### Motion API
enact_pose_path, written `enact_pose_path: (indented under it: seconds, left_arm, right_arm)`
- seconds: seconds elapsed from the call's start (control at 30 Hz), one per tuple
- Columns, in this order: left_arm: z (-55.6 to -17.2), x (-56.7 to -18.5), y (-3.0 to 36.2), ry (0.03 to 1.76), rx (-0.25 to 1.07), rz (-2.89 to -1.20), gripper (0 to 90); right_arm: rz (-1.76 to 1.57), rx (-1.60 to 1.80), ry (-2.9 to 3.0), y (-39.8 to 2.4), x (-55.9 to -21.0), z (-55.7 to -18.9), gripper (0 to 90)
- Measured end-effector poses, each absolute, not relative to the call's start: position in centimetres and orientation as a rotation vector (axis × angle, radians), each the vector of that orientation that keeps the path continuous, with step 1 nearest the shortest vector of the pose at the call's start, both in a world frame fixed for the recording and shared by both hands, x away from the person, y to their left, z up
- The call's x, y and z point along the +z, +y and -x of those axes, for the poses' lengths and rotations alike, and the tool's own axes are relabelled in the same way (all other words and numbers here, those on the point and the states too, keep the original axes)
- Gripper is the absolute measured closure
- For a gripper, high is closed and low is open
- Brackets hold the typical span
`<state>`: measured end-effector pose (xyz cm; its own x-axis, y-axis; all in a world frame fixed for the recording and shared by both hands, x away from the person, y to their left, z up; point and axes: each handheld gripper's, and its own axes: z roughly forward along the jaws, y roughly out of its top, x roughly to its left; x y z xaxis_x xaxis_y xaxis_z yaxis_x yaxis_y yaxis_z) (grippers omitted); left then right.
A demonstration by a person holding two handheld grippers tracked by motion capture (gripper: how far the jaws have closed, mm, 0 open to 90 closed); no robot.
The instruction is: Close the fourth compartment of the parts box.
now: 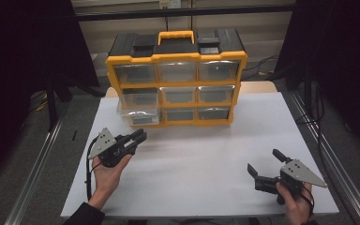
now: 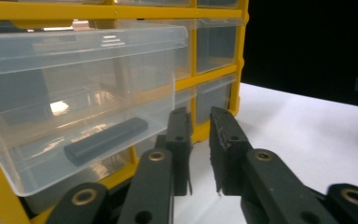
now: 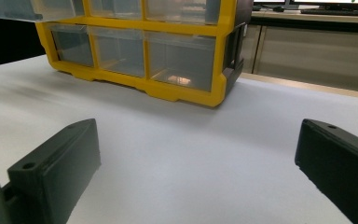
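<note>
Although we look for brands or labels, we find no writing that we can read on the yellow drawer cabinet, on its black top or on its yellow handle.

This cabinet stands at the far side of the white table, with three rows of three clear drawers. At the left column, one clear drawer is pulled out toward us and overhangs the table surface. In the left gripper view we see a dark flat bar lying on the bottom of this pulled-out drawer.

Our left gripper is held just in front of that drawer, near the left bottom corner of the cabinet; its jaws are almost pressed together, with a narrow gap and nothing between them. Our right gripper is near the front right corner of the table, well apart from the cabinet, and its jaws are spread wide and hold nothing.

Between both grippers and the cabinet front, the white surface is bare and gives wide room for moving. Metal rails run beside the right and left table edges, and the right hand is close to the front edge.
</note>
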<state>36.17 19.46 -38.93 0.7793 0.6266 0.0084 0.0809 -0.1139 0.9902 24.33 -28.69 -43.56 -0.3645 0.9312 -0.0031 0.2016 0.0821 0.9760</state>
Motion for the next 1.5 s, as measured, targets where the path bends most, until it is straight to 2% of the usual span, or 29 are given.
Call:
enact_pose_path:
  seconds: [0.23, 1.5]
  left_arm:
    - [-37.0, -38.9, 19.5, 0.572, 0.525, -1.644, 90.0]
    - [-40.0, -38.5, 19.1, 0.653, 0.565, -1.685, 90.0]
  right_arm:
    - [-1.136, 1.332, 1.667, -28.7, -43.6, -24.3, 0.0]
    - [-1.136, 1.333, 1.667, -28.7, -43.6, -24.3, 0.0]
